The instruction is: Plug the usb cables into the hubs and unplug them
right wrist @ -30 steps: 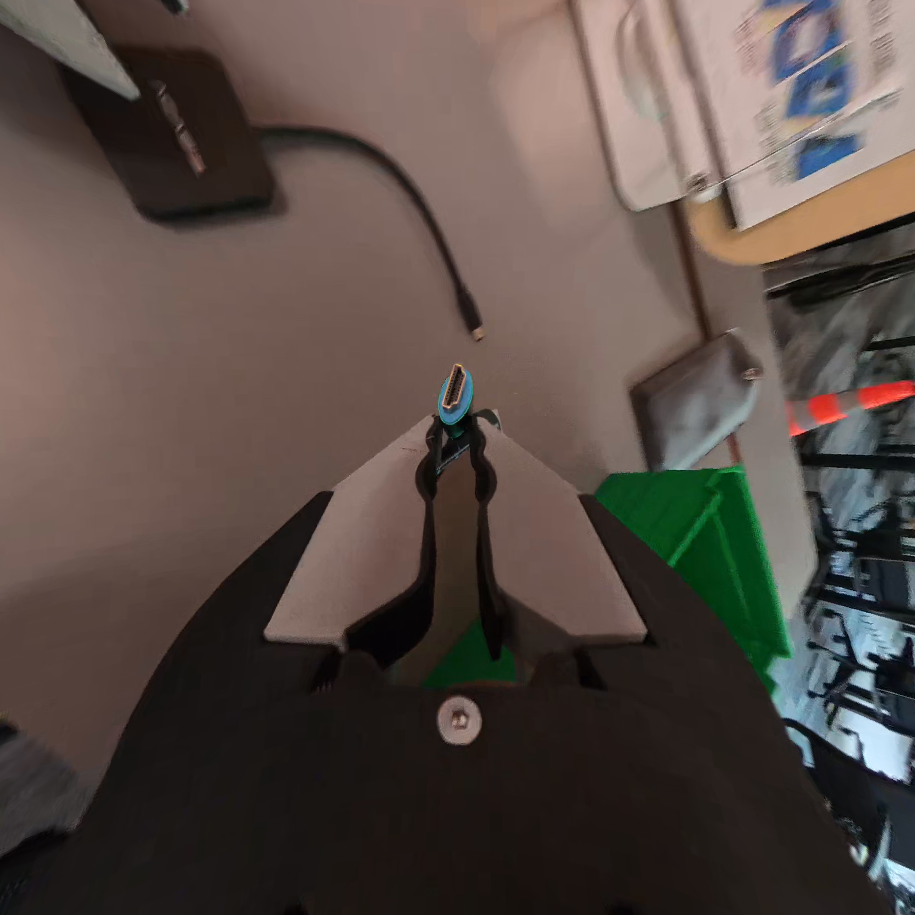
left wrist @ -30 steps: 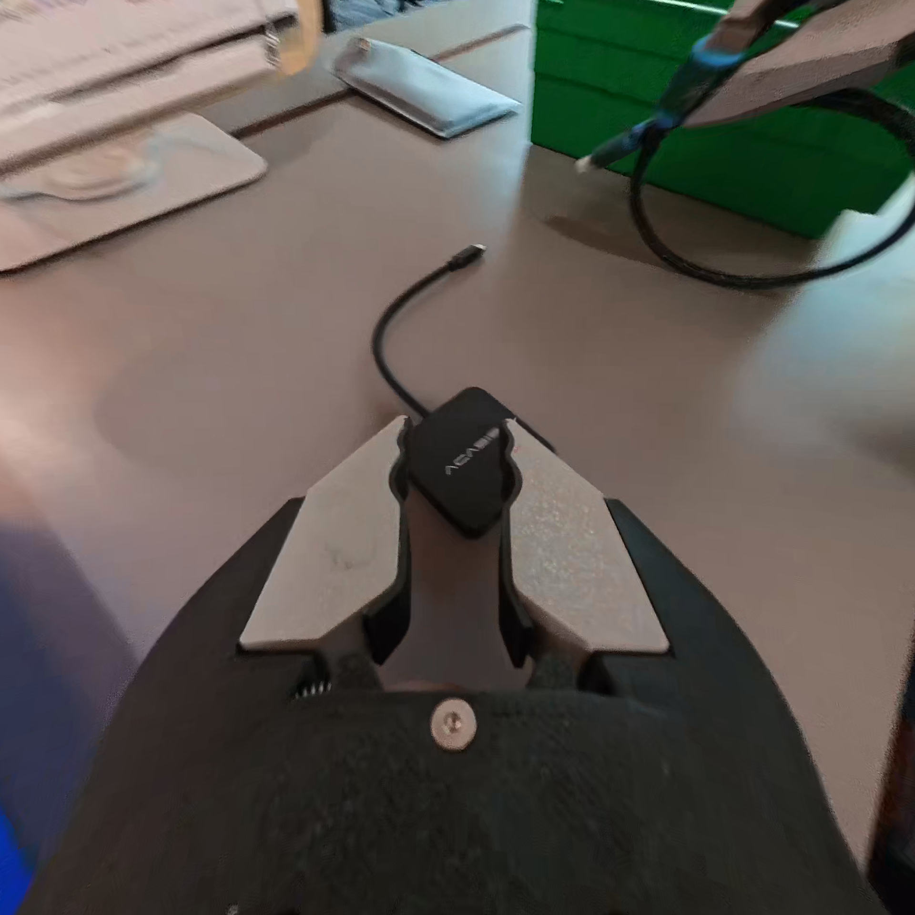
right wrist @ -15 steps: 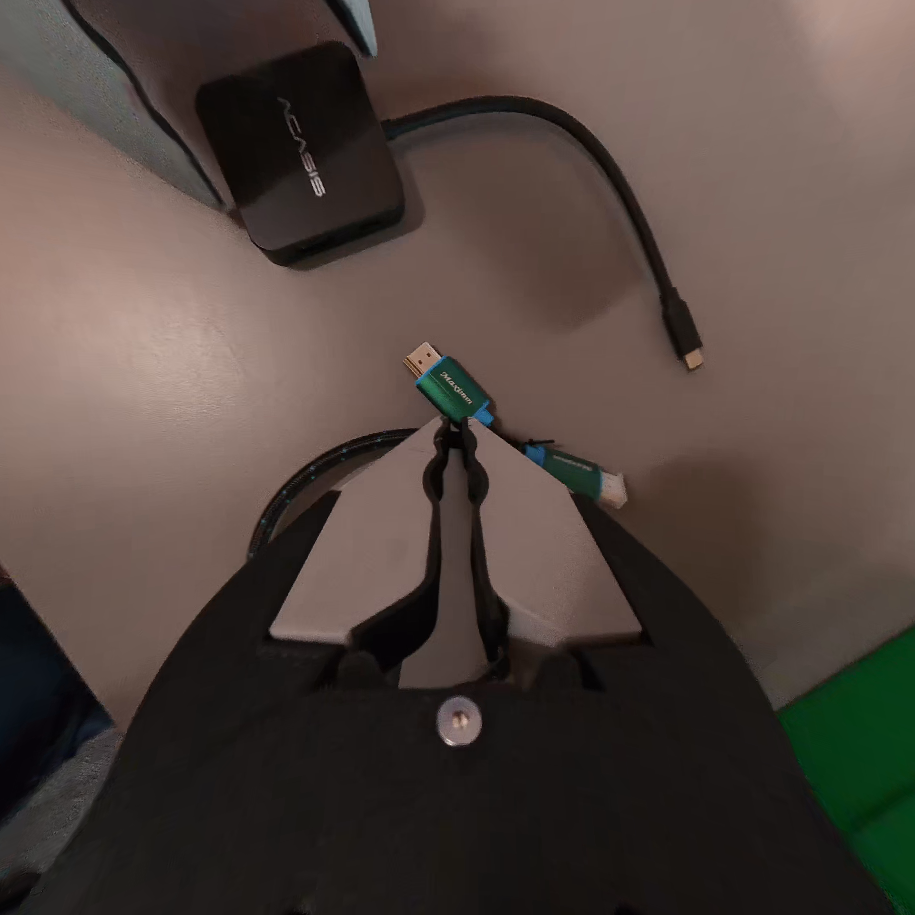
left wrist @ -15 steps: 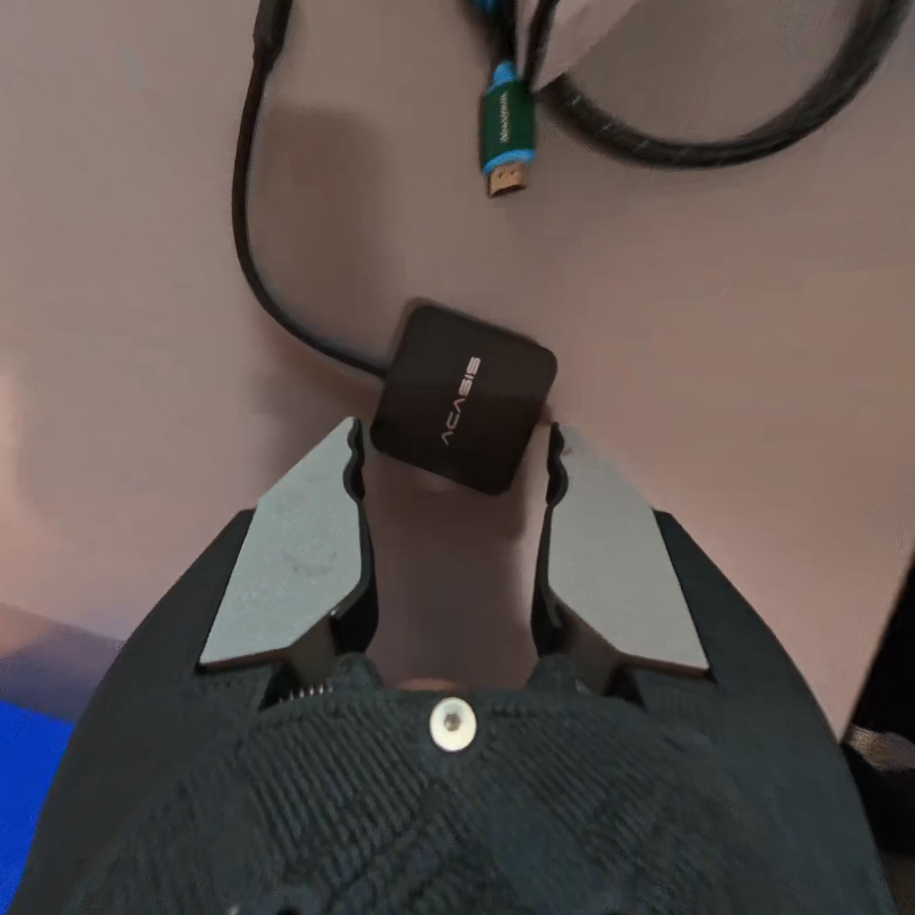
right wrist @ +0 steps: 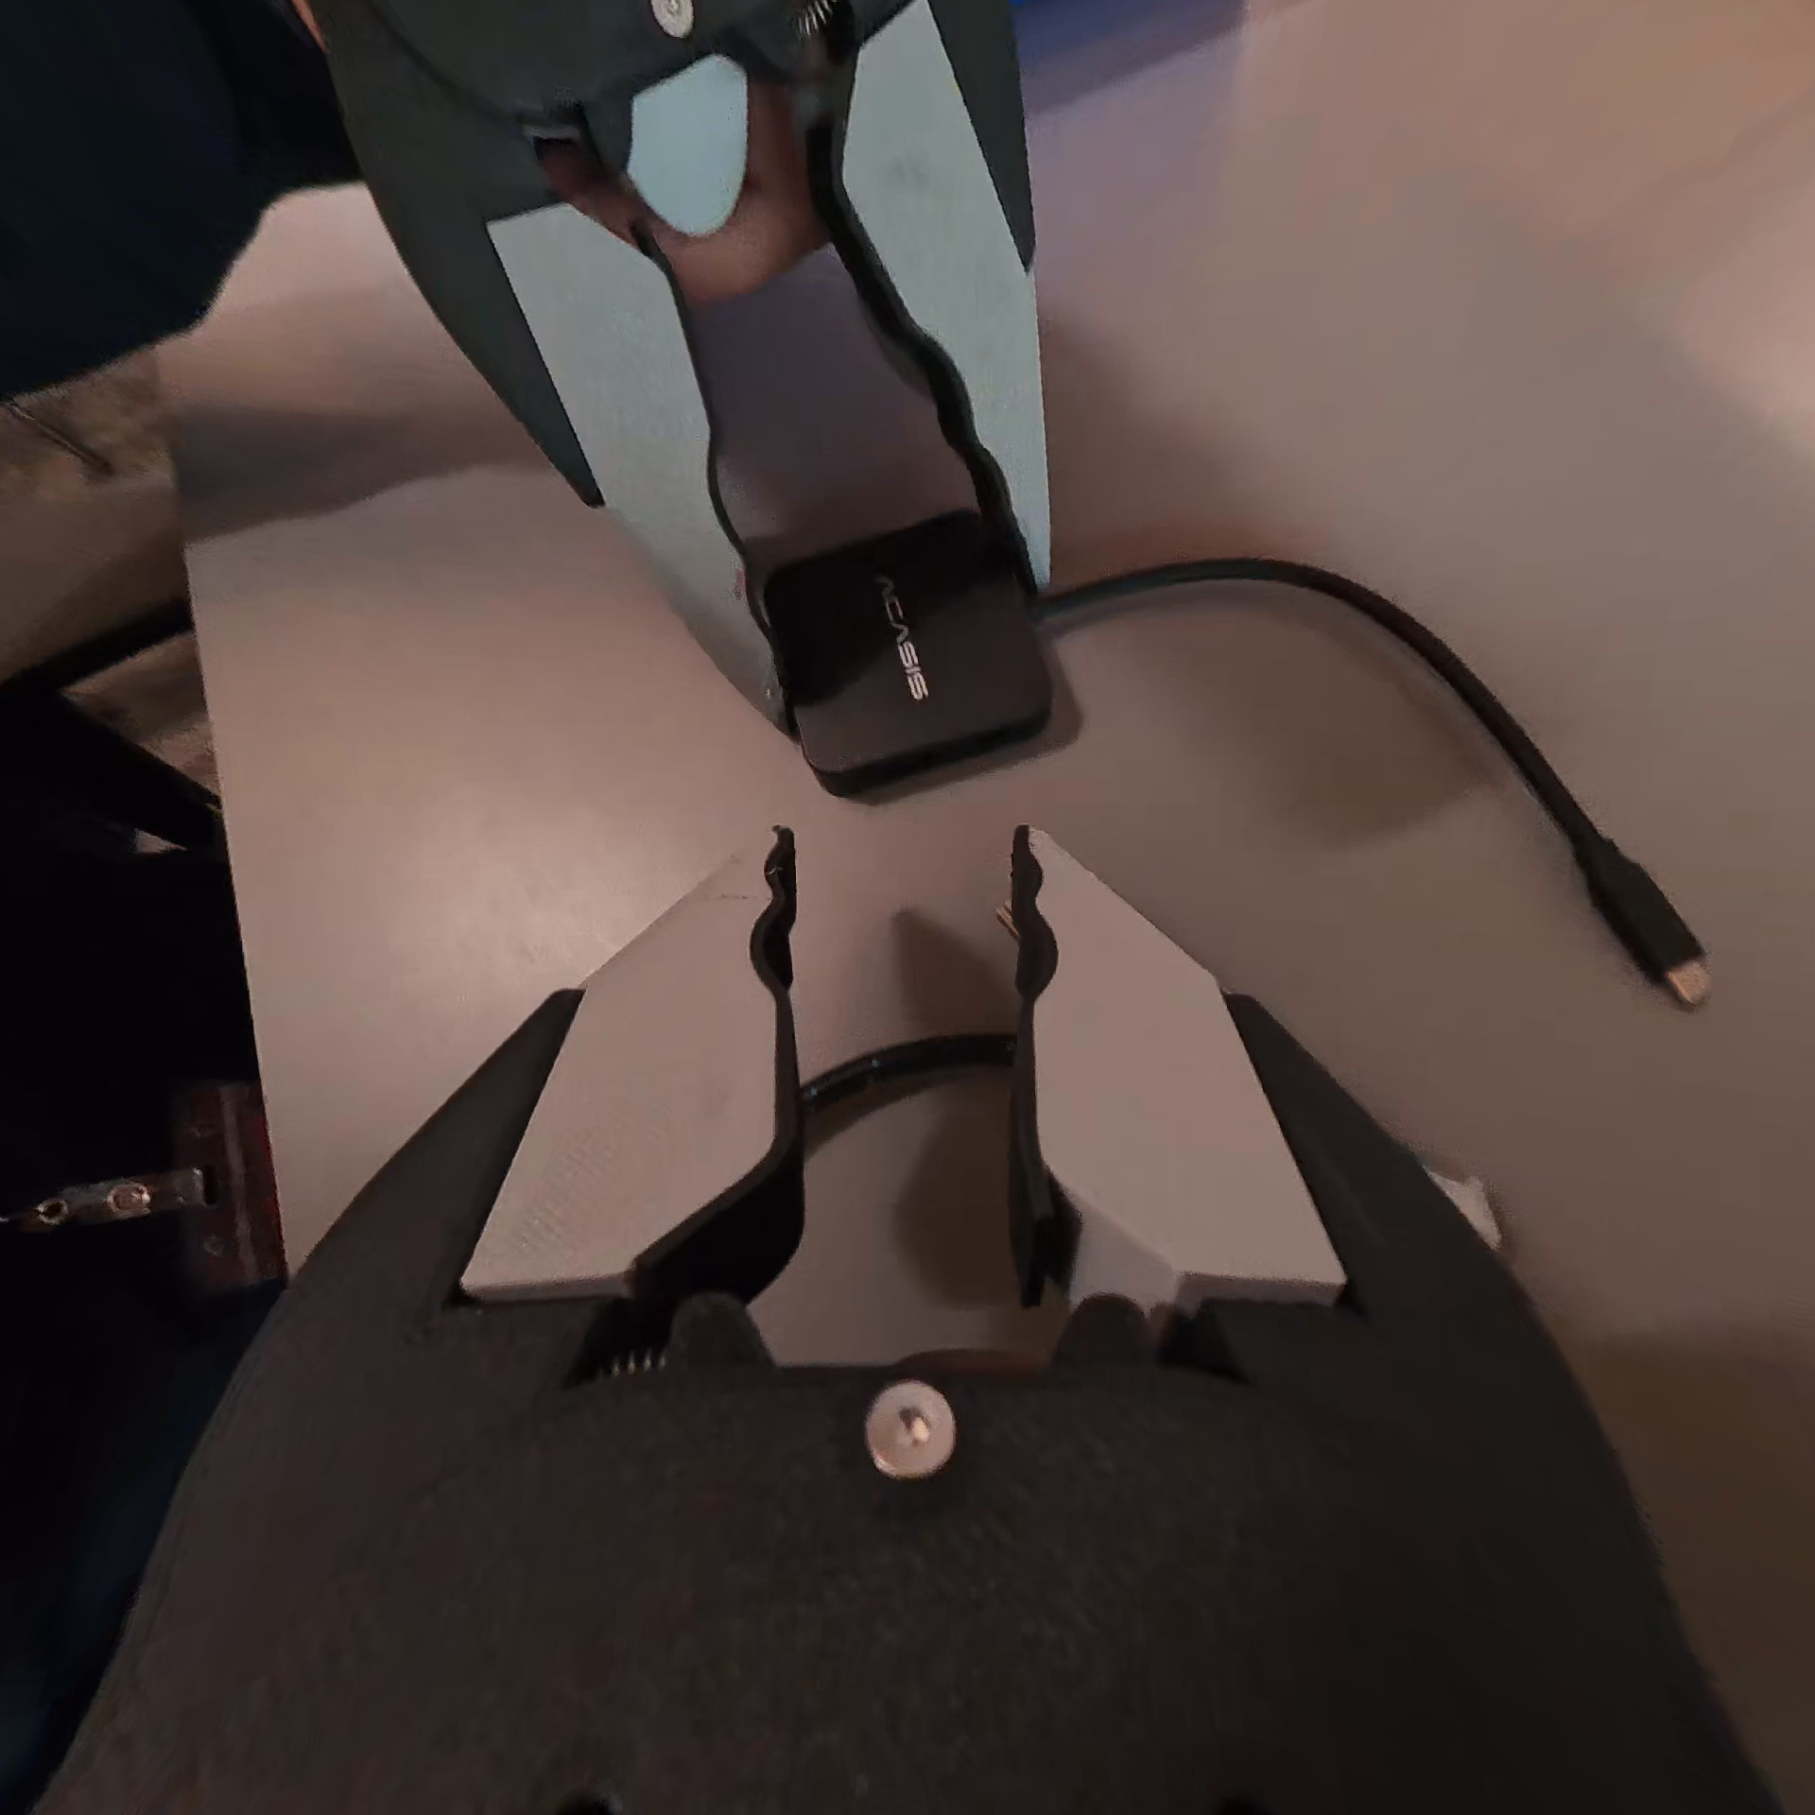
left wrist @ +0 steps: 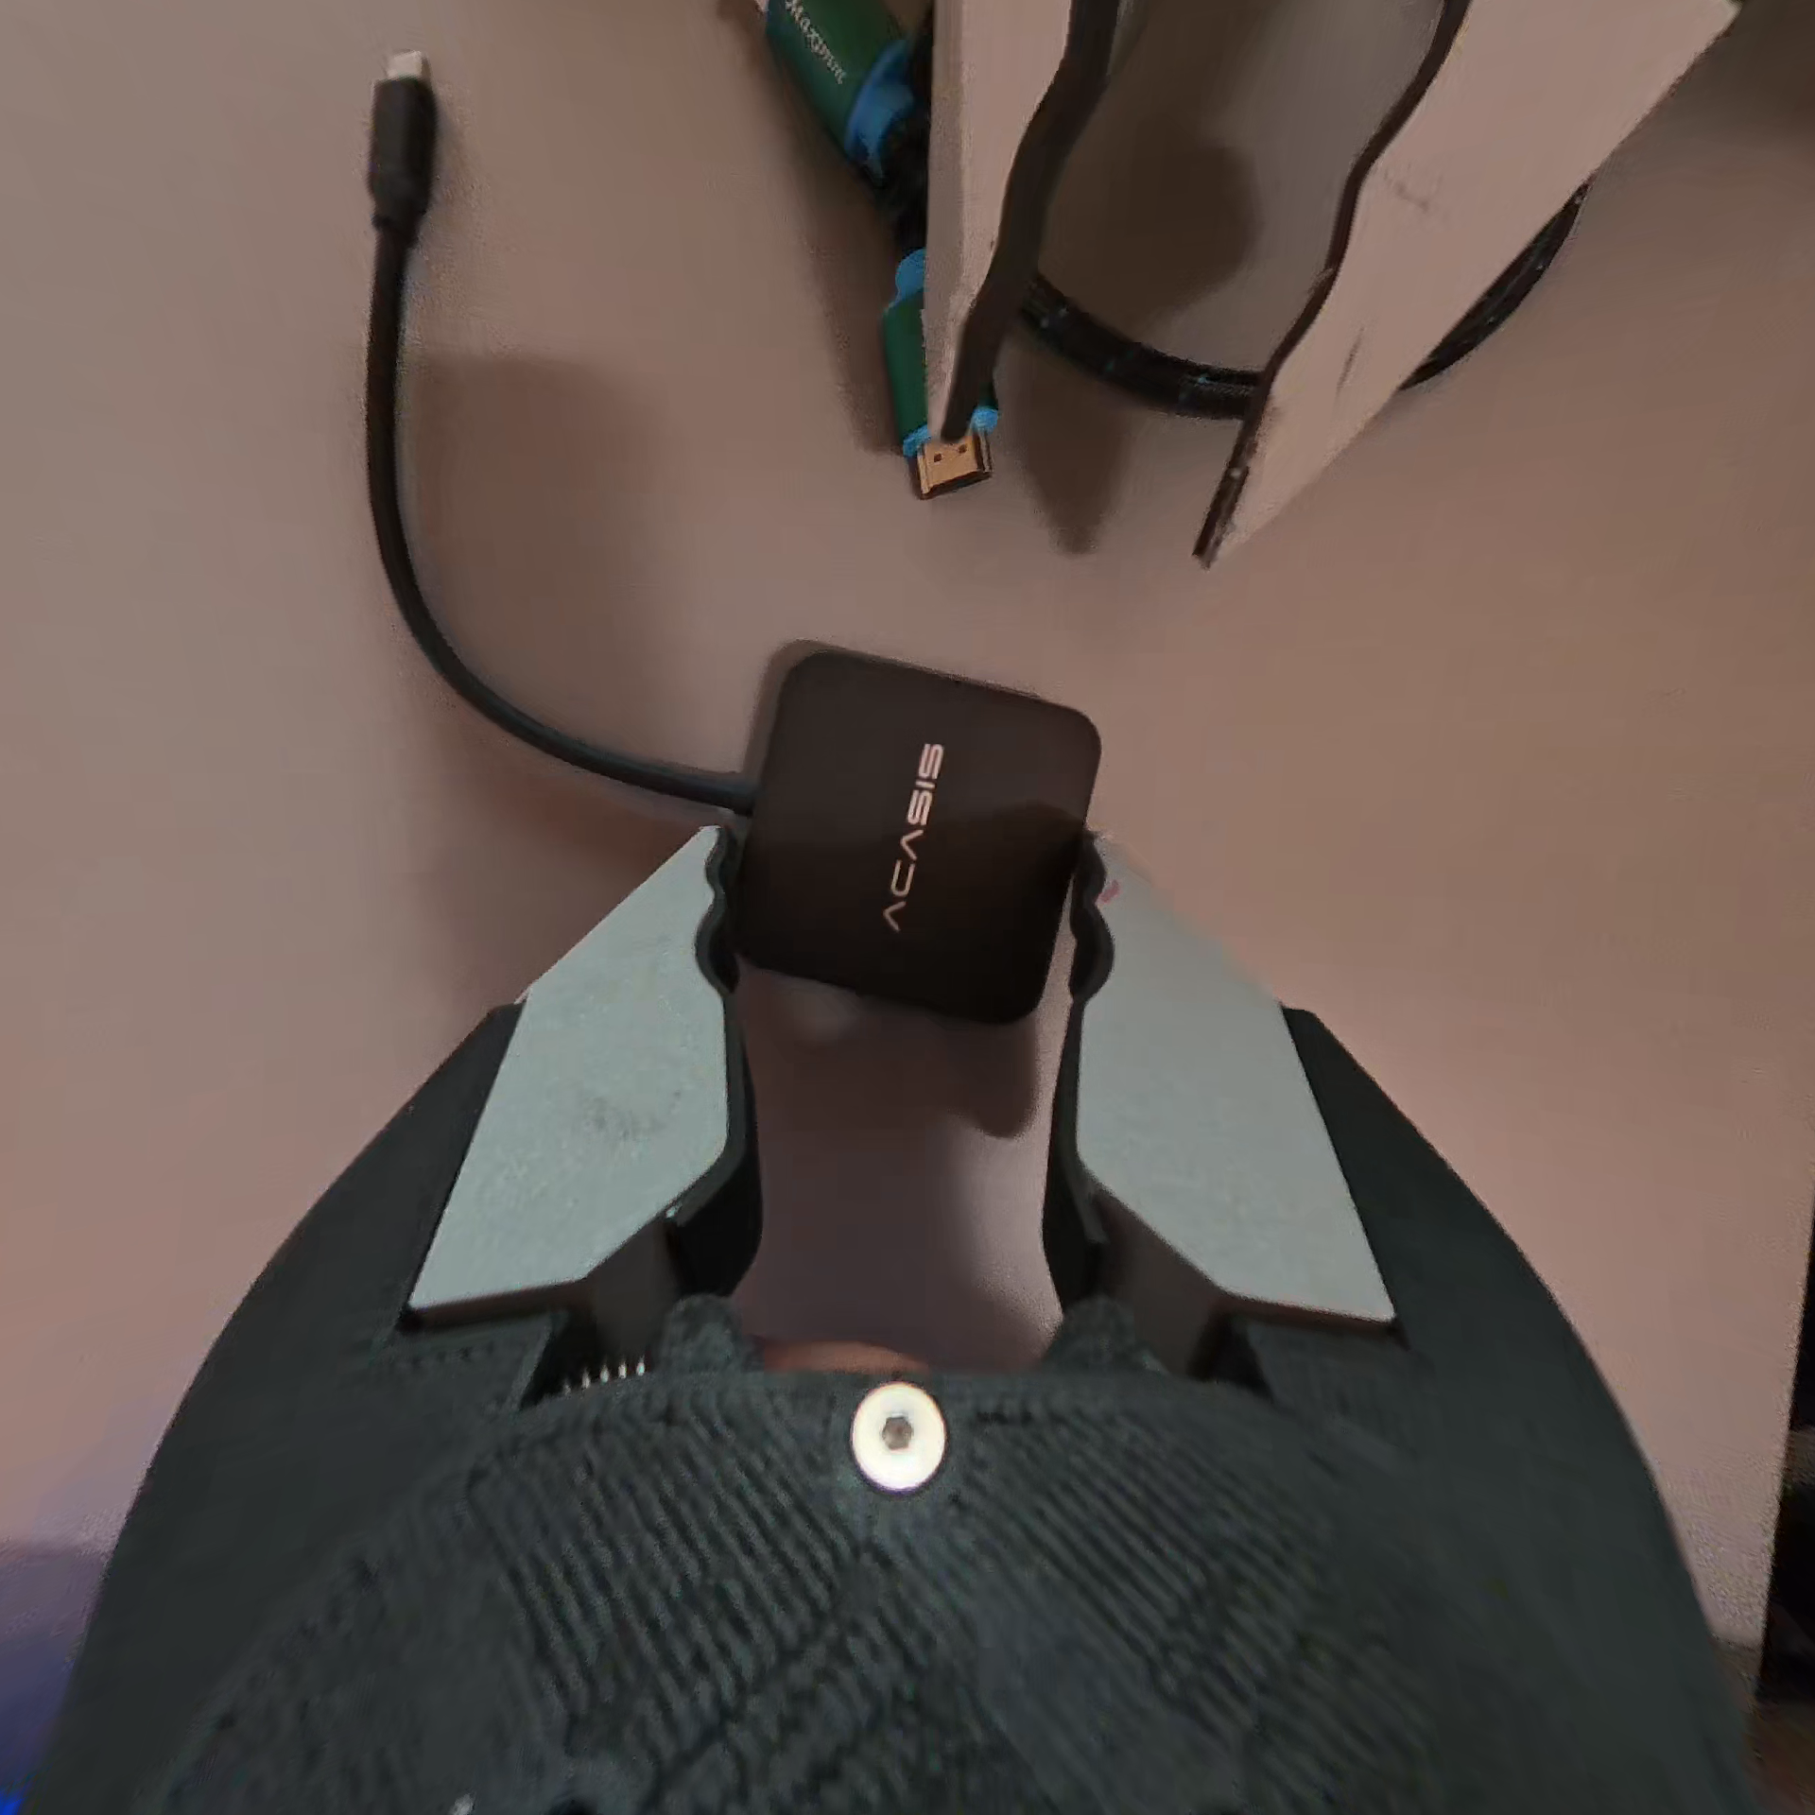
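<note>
A black square adapter hub (left wrist: 923, 835) lies flat on the tan table (left wrist: 1424, 884), with its short black cable ending in a small plug (left wrist: 398, 147). My left gripper (left wrist: 904, 859) straddles the hub, fingers pressed against its two sides. In the right wrist view the hub (right wrist: 913, 668) sits between the left gripper's fingers (right wrist: 629, 393). My right gripper (right wrist: 902, 845) is open and empty just short of the hub. A green and blue HDMI plug (left wrist: 913, 363) lies on the table beside the right gripper (left wrist: 1085, 491); its gold tip (right wrist: 1004, 918) peeks out by one finger.
The HDMI's black braided cable (left wrist: 1129, 354) loops under the right gripper. A second green plug (left wrist: 815, 59) lies farther off. The hub's cable plug (right wrist: 1660, 943) lies to the right. The table edge (right wrist: 226, 786) runs on the left, with dark objects beyond it. My hands' fingertips stand some 6 cm from each other.
My right gripper has opened and let go of the HDMI plug, which now lies on the table. My left gripper has moved forward and its fingers now clasp the hub's sides.
</note>
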The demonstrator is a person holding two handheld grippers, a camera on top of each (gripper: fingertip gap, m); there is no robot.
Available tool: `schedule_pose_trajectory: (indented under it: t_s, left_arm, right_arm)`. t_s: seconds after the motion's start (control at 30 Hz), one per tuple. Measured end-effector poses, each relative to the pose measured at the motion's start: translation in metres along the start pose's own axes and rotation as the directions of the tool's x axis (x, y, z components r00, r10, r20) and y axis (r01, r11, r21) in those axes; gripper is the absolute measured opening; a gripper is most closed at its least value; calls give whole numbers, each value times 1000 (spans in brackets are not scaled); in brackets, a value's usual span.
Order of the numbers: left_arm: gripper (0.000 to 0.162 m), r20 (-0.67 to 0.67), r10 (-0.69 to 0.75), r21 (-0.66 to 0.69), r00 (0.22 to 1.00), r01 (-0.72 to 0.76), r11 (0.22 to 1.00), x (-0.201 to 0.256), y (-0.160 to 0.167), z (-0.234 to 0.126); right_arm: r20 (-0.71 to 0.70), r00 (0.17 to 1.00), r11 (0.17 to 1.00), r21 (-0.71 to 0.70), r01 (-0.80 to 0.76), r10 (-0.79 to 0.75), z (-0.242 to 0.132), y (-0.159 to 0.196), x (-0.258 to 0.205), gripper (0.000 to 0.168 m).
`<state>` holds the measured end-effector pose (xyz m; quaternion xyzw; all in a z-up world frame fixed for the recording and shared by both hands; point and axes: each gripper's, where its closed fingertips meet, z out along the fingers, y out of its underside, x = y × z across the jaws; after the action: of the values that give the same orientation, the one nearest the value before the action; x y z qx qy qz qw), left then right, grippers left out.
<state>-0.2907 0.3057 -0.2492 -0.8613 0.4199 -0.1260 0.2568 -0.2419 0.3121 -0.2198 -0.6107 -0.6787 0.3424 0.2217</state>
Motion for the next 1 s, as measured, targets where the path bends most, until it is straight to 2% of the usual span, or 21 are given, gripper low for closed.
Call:
schedule_pose_trajectory:
  t_s: [0.13, 0.23, 0.3, 0.4, 0.47, 0.53, 0.57, 0.63, 0.73, 0.77, 0.8, 0.9, 1.0]
  left_arm:
    - [66, 11, -98, -18, 995, 98, 995, 0, 4, -5]
    - [66, -176, -214, 107, 961, 234, 966, 21, -17, -22]
    - [66, -250, -261, 148, 932, 304, 941, 23, -27, -37]
    - [66, -296, -307, 109, 904, 352, 930, 19, -25, -44]
    - [66, -375, -332, 81, 866, 387, 919, 25, -25, -46]
    - [66, -444, -340, 74, 829, 412, 908, 33, -31, -47]
    - [66, -464, -329, 91, 823, 413, 906, 37, -35, -49]
    - [66, -479, -304, 127, 823, 408, 904, 42, -44, -52]
    - [62, -422, -258, 180, 869, 359, 916, 44, -46, -58]
    - [47, -421, -235, 206, 876, 344, 916, 47, -47, -65]
    - [49, -395, -220, 244, 892, 333, 911, 47, -47, -73]
    - [53, -195, -173, 372, 965, 236, 898, 39, -40, -87]
    - [56, 26, -88, 435, 996, 69, 898, 33, -41, -77]
  right_arm:
    - [43, 999, 998, 66, 13, -16, 7, -5, -7, 46]
    - [27, 997, 990, 115, 75, -79, 11, -8, -8, 59]
    - [27, 989, 975, 175, 139, -146, 7, -17, -16, 62]
    - [-57, 962, 931, 244, 272, -266, -5, -33, -24, 62]
    - [-142, 935, 899, 260, 353, -326, -11, -42, -24, 63]
    - [-164, 911, 877, 252, 409, -378, -9, -47, -30, 73]
    - [-156, 900, 870, 235, 434, -407, -5, -47, -35, 68]
    - [-158, 863, 841, 197, 504, -480, 3, -45, -41, 35]
    - [-252, 800, 784, 185, 592, -545, 0, -52, -37, 14]
    - [-261, 801, 784, 191, 590, -539, -3, -53, -35, 13]
    - [-269, 805, 785, 207, 584, -529, -7, -54, -33, 12]
    - [-252, 844, 791, 299, 534, -474, -20, -56, -28, 11]
    - [-202, 870, 785, 376, 493, -450, -27, -60, -29, 11]
